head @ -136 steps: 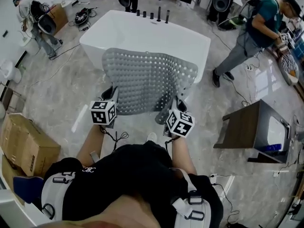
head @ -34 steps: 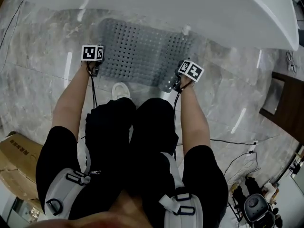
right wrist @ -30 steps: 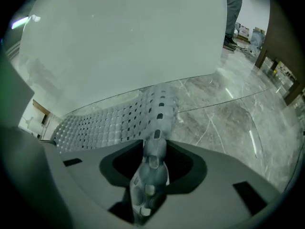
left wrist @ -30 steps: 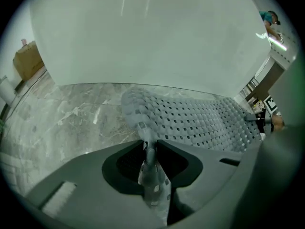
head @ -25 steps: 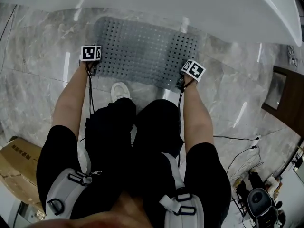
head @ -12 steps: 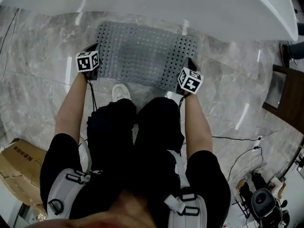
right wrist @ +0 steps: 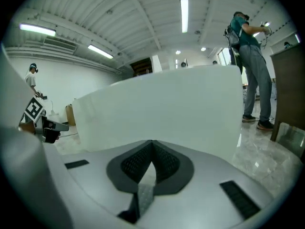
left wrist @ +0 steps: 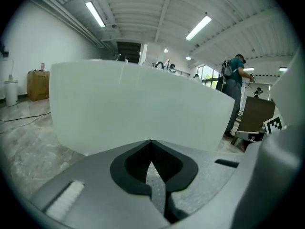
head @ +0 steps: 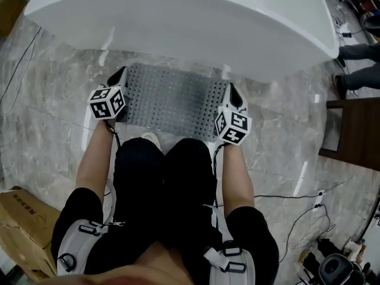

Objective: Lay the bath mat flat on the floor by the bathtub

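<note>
The bath mat (head: 172, 100) lies flat on the floor (head: 53, 105) by the bathtub (head: 190, 22), mid-frame. It looks soft, floppy and light, so I would pinch its short ends. The fingers of my left gripper (head: 118, 74) and right gripper (head: 231, 91) have just been closing and are pressed together on nothing.

Mat (head: 172, 100) grey w/ hole grid; tub (head: 196, 28) wht; floor (head: 47, 94) grey marble.

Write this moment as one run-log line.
bath mat: flat on floor beside bathtub | left claw: just closed, empty | right claw: just closed, empty | task: looks done
</note>
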### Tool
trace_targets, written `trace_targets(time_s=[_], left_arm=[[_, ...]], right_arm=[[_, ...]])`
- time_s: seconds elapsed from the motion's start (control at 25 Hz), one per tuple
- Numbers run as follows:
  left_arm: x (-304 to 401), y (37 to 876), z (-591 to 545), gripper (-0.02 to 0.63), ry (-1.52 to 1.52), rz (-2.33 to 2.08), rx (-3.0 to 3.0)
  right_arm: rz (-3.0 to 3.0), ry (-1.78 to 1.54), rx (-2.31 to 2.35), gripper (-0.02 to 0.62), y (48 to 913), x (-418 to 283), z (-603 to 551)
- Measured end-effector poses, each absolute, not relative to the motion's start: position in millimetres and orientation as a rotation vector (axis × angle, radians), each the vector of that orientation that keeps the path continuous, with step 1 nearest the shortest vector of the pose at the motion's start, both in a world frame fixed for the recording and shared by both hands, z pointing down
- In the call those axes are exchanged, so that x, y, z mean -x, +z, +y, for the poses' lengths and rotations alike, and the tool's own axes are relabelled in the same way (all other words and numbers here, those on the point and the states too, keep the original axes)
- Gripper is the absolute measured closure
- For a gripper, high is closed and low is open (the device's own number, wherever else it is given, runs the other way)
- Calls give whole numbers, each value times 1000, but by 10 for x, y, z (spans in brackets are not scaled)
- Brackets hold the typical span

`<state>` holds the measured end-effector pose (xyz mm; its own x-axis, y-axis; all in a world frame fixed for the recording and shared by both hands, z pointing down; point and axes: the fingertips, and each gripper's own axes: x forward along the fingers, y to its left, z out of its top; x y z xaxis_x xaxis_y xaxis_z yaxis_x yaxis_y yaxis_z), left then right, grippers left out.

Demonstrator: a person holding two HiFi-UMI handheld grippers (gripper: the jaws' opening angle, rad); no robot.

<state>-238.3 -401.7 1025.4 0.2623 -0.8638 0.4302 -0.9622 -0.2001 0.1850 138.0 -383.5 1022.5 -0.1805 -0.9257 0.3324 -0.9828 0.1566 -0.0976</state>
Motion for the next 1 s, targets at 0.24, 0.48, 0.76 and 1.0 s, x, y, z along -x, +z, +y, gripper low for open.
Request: trace_targets(time_s=[0.24,0.48,0.76,1.0], left_arm=[[2122,9080,-4011,601,232,-1713,-2329],[2070,7902,-4177,601,118,-1716,-2436],[1886,5961,-4004,601,116,-1685,-2454],[1513,4133,-3474,601,78,-1630,-2451]], right_arm=[[-2380,145,-1971,591,8907,-1151,-3830],[-2422,35,-2018,591,7804,-903,-3995],[-2470,80,-2036,591,5707,-739,-3914],[-2487,68,-2046,591,3765,-927,-3474]])
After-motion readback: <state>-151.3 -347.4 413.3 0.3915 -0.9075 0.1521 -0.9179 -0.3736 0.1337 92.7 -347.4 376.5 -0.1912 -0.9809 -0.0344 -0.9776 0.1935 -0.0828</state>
